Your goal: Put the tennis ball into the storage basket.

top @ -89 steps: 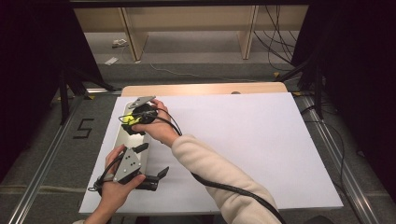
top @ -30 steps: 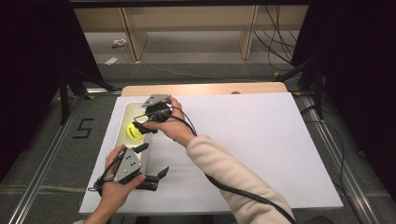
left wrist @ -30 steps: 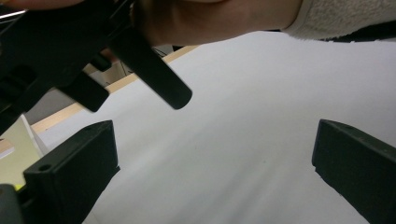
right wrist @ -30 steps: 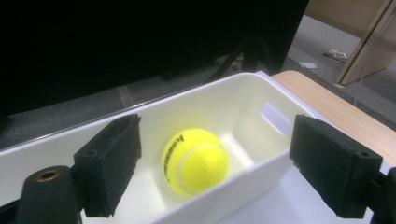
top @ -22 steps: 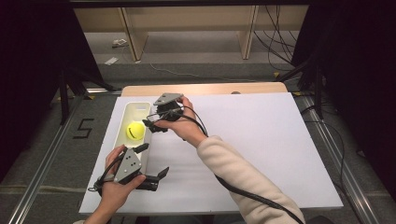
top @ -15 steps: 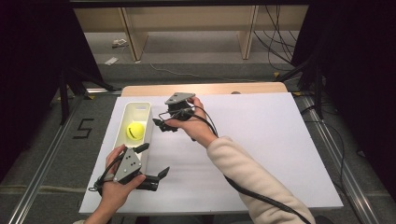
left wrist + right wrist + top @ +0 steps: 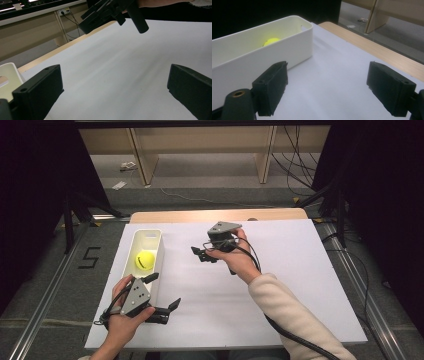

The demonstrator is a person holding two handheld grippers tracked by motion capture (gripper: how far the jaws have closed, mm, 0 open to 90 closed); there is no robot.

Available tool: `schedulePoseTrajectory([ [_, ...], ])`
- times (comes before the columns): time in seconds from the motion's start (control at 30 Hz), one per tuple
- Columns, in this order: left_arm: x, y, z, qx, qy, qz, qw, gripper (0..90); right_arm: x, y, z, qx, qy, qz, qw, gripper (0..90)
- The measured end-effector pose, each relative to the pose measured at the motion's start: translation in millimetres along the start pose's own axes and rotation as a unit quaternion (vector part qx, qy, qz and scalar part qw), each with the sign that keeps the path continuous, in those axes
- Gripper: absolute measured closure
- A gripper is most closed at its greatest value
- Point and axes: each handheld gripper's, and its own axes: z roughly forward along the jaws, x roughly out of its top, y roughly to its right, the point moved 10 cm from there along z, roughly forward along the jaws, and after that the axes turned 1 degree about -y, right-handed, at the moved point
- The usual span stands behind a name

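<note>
A yellow ball [image 7: 145,260] lies inside a long white bin [image 7: 150,236] at the table's left; in the right gripper view the ball [image 7: 271,41] peeks over the bin's wall [image 7: 262,53]. My right gripper [image 7: 199,254] hovers over the white table to the right of the bin, open and empty, its jaws [image 7: 329,87] spread wide and pointing toward the bin. My left gripper [image 7: 164,291] rests at the bin's near end, open and empty [image 7: 112,95]. The right gripper [image 7: 112,12] appears at the top of the left gripper view.
The white table sheet [image 7: 280,290] spreads wide to the right and front. A wooden strip [image 7: 220,215] runs along the table's far edge. Beyond it are a floor with cables and wooden furniture legs [image 7: 265,160]. Metal rails flank the table.
The right gripper let the yellow ball go into the bin, opened, and drew away to the right over the table. The left gripper stayed put.
</note>
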Motion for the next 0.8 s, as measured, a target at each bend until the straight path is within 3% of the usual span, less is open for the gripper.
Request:
schedulePoseTrajectory([
  [0.13, -0.7, -0.1, 0.2, 0.000, -0.002, 0.002, 1.0000, 0.0, -3.8, 7.9, -11.3, -0.006, 0.004, 0.004, 1.0000, 17.9],
  [0.33, 0.0, -1.6, -0.6, 0.005, 0.001, 0.002, 1.0000, 0.0, -15.4, 24.4, -42.4, -0.025, 0.013, 0.015, 0.9995, 17.8],
  [0.8, -0.4, -2.1, -0.2, 0.006, -0.001, 0.003, 1.0000, 0.0, -42.3, 49.5, -77.4, -0.053, 0.015, 0.035, 0.9979, 18.4],
])
